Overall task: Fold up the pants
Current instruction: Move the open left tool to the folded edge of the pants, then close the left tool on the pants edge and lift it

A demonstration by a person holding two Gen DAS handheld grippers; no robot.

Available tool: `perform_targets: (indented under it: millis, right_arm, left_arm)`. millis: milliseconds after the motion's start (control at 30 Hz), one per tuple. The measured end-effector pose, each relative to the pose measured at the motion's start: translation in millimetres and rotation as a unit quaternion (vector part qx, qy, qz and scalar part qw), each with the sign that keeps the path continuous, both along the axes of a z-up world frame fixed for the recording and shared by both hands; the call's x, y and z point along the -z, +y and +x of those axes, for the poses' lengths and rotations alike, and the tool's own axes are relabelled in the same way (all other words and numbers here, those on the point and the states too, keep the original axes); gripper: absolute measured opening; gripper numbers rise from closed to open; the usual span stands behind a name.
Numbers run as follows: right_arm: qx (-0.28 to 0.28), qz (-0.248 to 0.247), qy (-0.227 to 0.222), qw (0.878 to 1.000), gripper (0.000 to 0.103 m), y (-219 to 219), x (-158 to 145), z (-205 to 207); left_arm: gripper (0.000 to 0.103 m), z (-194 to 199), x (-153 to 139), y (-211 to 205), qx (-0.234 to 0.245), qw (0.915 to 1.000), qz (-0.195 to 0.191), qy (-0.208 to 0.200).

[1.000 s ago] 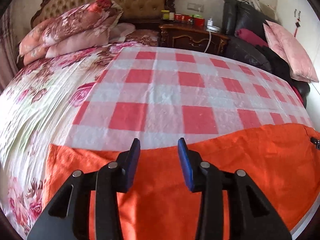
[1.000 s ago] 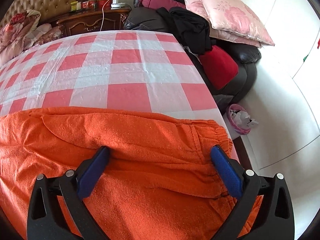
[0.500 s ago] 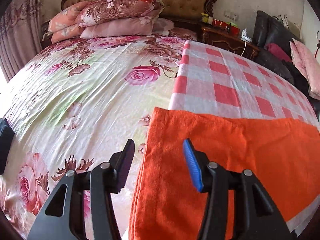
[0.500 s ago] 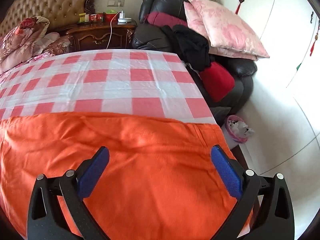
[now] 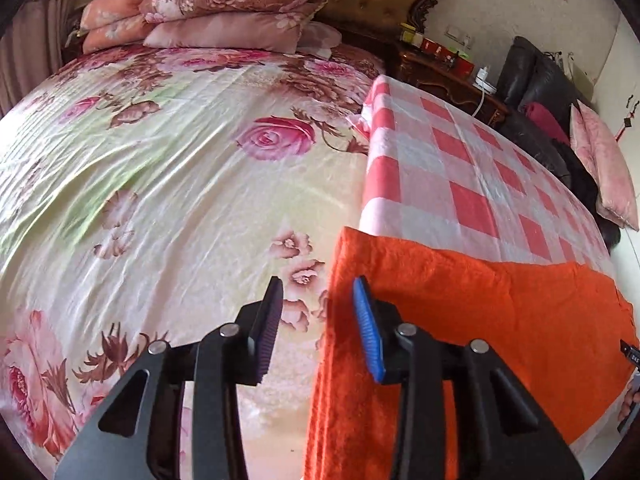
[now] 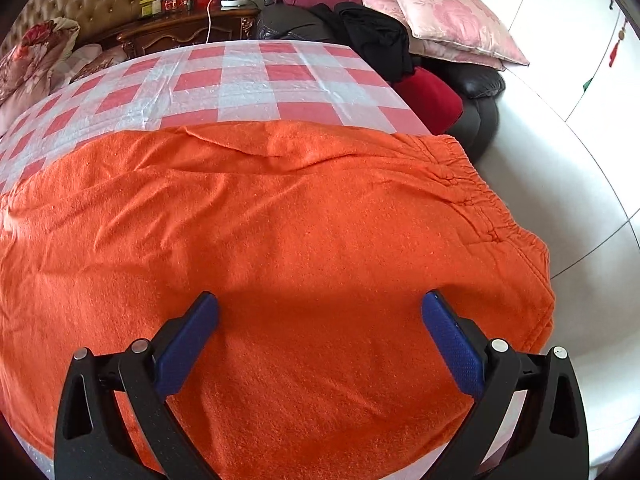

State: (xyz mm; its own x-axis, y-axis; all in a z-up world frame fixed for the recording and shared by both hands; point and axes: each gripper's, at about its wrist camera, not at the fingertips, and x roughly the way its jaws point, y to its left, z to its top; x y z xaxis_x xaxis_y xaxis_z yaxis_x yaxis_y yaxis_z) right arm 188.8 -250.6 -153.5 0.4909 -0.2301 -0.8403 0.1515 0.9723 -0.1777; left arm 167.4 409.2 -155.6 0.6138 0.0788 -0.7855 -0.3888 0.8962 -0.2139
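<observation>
Because your left gripper [image 5: 318, 312] stands released astride the leg-end edge of the orange fleece pants [image 6: 304, 240], one blue pad over cloth and the other over the floral satin bedspread [image 5: 160, 184], a closing there could pinch the bedspread along with the hem, or take only the top layer of the doubled edge and drag the layers apart.

Item: pants, laid flat beneath both your grippers, resting partly on the red-and-white checked plastic sheet [image 6: 248, 80] ahead of them.

Long axis: runs across your view, side to side. Elastic gathered waistband [image 6: 480, 196] lies ahead and to the right of your right gripper [image 6: 320, 320], at the bed's side edge; leg ends lie directly under your left gripper.

Right gripper: spread wide, holding nothing, just above the cloth; contact cannot be told.

Further risks: the slick checked sheet may slide with the fabric when you pull; the waistband end hangs near the drop and could slip off; a ridge of wrinkle ahead of your right gripper may be folded in.
</observation>
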Motion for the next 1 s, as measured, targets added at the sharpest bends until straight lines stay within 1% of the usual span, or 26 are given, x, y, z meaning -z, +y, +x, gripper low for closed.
perform_targets:
  millis: [33,67,133,167,233,300,400,433,467,533,600,633,667,800,1000]
  right_arm:
    - [0.003,-0.003,0.003,1.000,0.098,1,-2,0]
    - [0.004,-0.005,-0.001,1.000,0.098,3,-7,-2]
    - [-0.010,0.001,-0.027,1.000,0.098,15,-23,-12]
    - [-0.024,0.013,-0.035,0.999,0.098,24,-30,-17]
    - [-0.054,0.034,-0.040,0.997,0.098,48,-37,-25]
    - [-0.093,0.038,-0.039,0.994,0.098,83,-41,-33]
    - [-0.145,0.024,-0.032,0.989,0.098,131,-40,-43]
    - [-0.155,0.016,-0.031,0.987,0.098,142,-39,-45]
    - [-0.162,0.008,-0.029,0.986,0.098,152,-36,-47]
    - [-0.168,0.001,-0.020,0.986,0.098,165,-32,-48]
    - [-0.164,0.004,-0.017,0.986,0.098,168,-31,-50]
    - [-0.160,0.004,-0.014,0.987,0.098,167,-31,-49]
    - [-0.156,0.002,-0.013,0.988,0.098,165,-31,-49]
    - [-0.140,0.000,-0.008,0.990,0.098,153,-30,-48]
    - [-0.119,0.006,0.000,0.993,0.098,135,-27,-46]
  left_arm:
    - [0.049,-9,-4,5,-0.006,0.9997,-0.019,-0.012]
    - [0.055,-18,-6,10,-0.015,0.9987,-0.043,-0.023]
    - [0.055,-42,-2,17,-0.033,0.9948,-0.090,-0.036]
    - [0.055,-54,3,18,-0.038,0.9918,-0.115,-0.040]
    - [0.053,-76,15,19,-0.043,0.9852,-0.160,-0.044]
    - [0.053,-91,24,17,-0.039,0.9817,-0.181,-0.043]
    - [0.053,-96,28,8,-0.016,0.9816,-0.186,-0.039]
    - [0.049,-94,29,5,-0.003,0.9808,-0.191,-0.037]
    - [0.034,-93,30,1,0.009,0.9795,-0.198,-0.037]
    - [0.026,-91,28,-3,0.015,0.9835,-0.178,-0.029]
    - [0.019,-93,25,1,0.015,0.9835,-0.178,-0.033]
    - [0.013,-94,23,3,0.016,0.9837,-0.176,-0.034]
    - [0.010,-93,21,4,0.019,0.9845,-0.171,-0.035]
    - [0.008,-86,16,6,0.029,0.9884,-0.147,-0.026]
    - [0.008,-83,19,33,-0.002,0.9853,-0.167,-0.036]
